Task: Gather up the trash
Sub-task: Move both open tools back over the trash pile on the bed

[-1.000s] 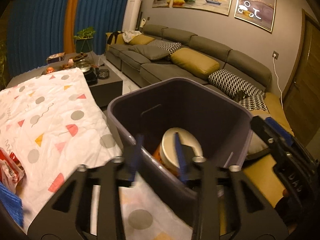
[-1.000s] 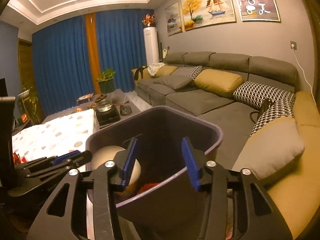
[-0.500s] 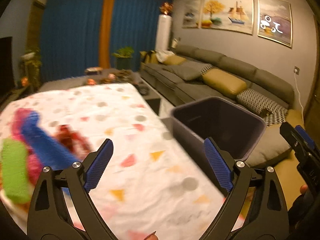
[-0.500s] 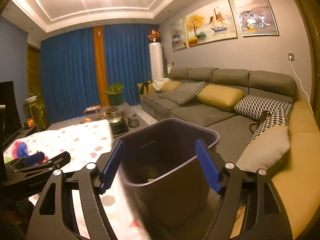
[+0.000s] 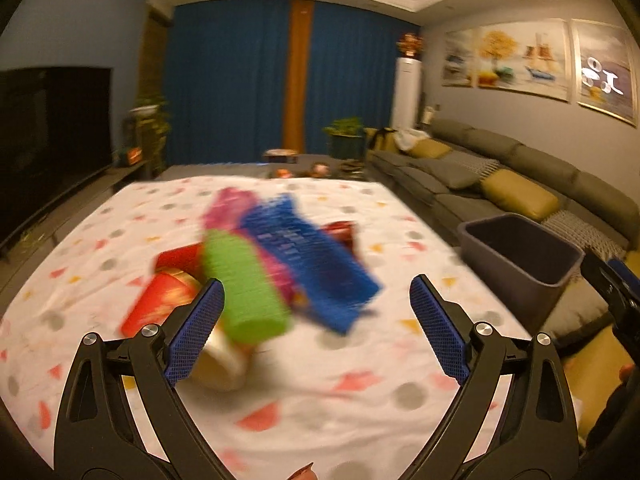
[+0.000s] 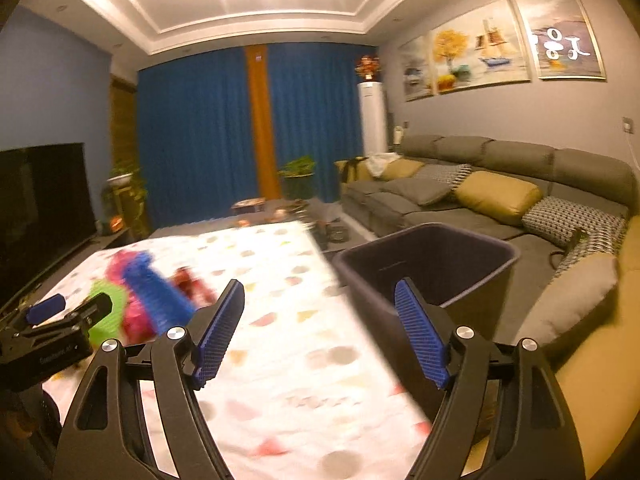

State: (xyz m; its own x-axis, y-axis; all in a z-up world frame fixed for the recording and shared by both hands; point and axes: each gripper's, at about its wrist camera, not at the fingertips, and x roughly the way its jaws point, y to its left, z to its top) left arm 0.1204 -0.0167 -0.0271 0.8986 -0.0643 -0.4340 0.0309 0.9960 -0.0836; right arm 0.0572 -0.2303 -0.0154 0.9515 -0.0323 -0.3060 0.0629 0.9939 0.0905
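Both claws swing from the bin (image 5: 520, 258) to the wrapper pile (image 5: 256, 264), jaws wide and empty; light, crinkly packets want an edge pinch.

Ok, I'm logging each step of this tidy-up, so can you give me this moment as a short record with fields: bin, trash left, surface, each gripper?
bin: dark grey plastic bin, upright beside the table, next to the grey sofa
trash left: blurred pile on the white patterned tablecloth: green wrapper, blue wrapper, pink wrapper, red packets
left gripper: open, empty, facing the pile; jaws just opened
right gripper: open, empty, between table edge and bin; jaws just opened
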